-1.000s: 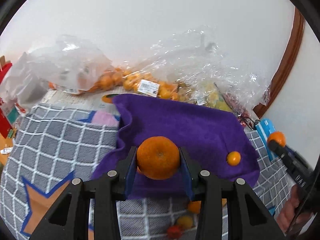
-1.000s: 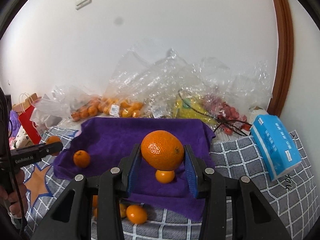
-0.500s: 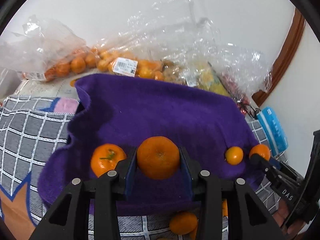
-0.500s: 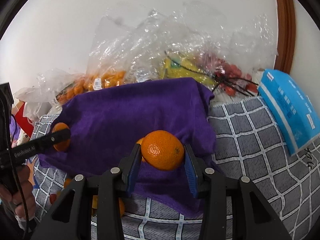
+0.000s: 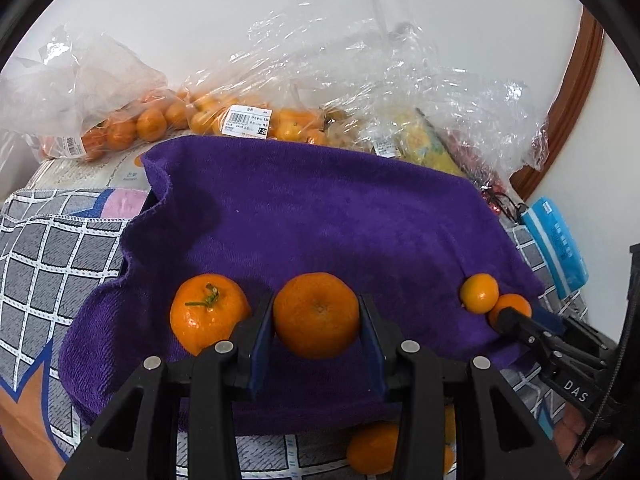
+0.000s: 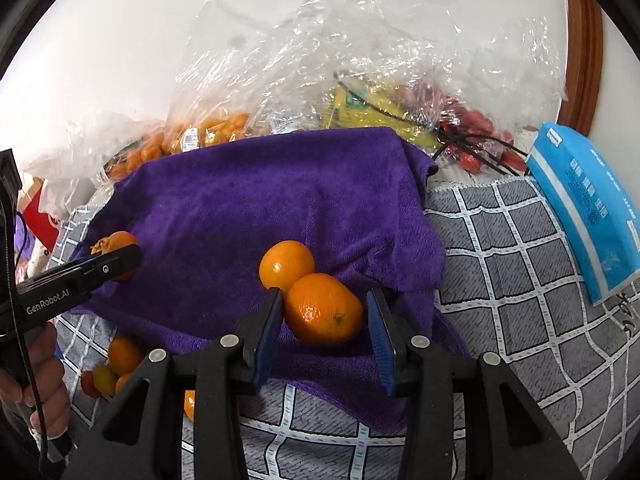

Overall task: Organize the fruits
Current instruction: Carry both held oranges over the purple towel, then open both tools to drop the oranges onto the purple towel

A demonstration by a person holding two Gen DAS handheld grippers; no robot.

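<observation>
A purple towel (image 5: pixel 320 208) lies spread over the grey checked cloth. My left gripper (image 5: pixel 316 312) is shut on an orange (image 5: pixel 316 320), held low over the towel's near part. A stemmed orange (image 5: pixel 208 312) rests on the towel just left of it. In the right wrist view my right gripper (image 6: pixel 324 300) is shut on another orange (image 6: pixel 324 310), right in front of a small orange (image 6: pixel 286 266) that lies on the towel (image 6: pixel 260 200). Each gripper shows in the other's view: the right gripper (image 5: pixel 508 316) at the towel's right edge, the left gripper (image 6: pixel 132 256) at its left edge.
Clear plastic bags of oranges (image 5: pixel 152 124), yellow fruit (image 6: pixel 360 104) and red fruit (image 6: pixel 472 152) pile up against the wall behind the towel. A blue tissue pack (image 6: pixel 588 208) lies on the checked cloth (image 6: pixel 520 280) to the right. Loose small fruits (image 6: pixel 120 356) sit in front of the towel.
Both grippers have come down toward the towel with their oranges still held. The stemmed orange came into the left wrist view, and the right gripper's orange now sits beside the small orange.
</observation>
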